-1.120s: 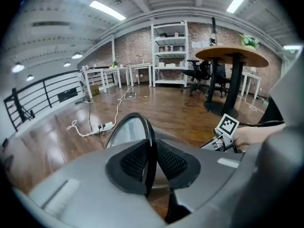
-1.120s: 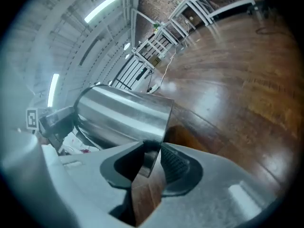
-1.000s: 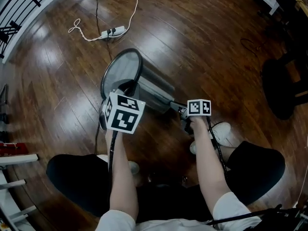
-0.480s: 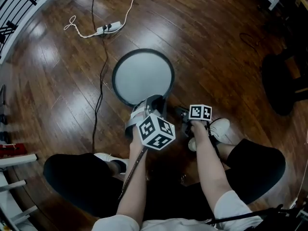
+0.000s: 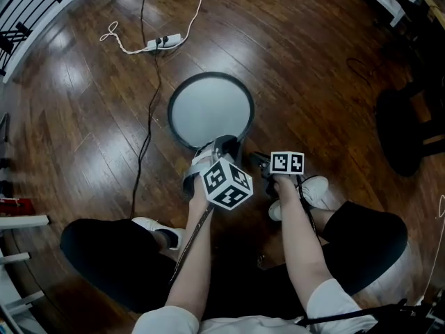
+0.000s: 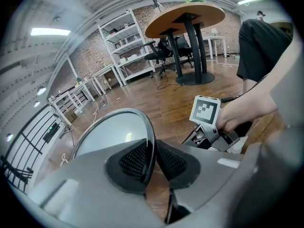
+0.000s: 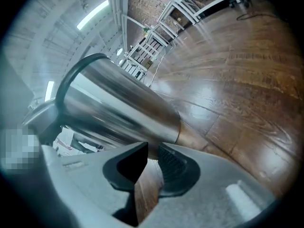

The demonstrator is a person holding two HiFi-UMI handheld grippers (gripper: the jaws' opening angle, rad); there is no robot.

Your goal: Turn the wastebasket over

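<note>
The wastebasket (image 5: 208, 110), a steel cylinder with a black rim, stands upright on the wood floor with its mouth facing up. My left gripper (image 5: 224, 145) is shut on the near part of the rim; in the left gripper view the rim (image 6: 114, 122) runs between the two pads of my left gripper (image 6: 151, 158). My right gripper (image 5: 256, 160) sits low beside the basket's right side. In the right gripper view the steel wall (image 7: 118, 108) is just beyond the tips of my right gripper (image 7: 151, 167); its jaws are opening, a narrow gap apart, with nothing between them.
A white power strip (image 5: 163, 44) with its cord lies on the floor beyond the basket, and a black cable (image 5: 144, 145) runs down the left. The person's white shoe (image 5: 316, 190) is by my right gripper. A dark chair base (image 5: 410, 124) stands at the right.
A second ago the basket lay on its side; it now stands upright, mouth up. My left gripper swung right and down with the rim. My right gripper let go of the base.
</note>
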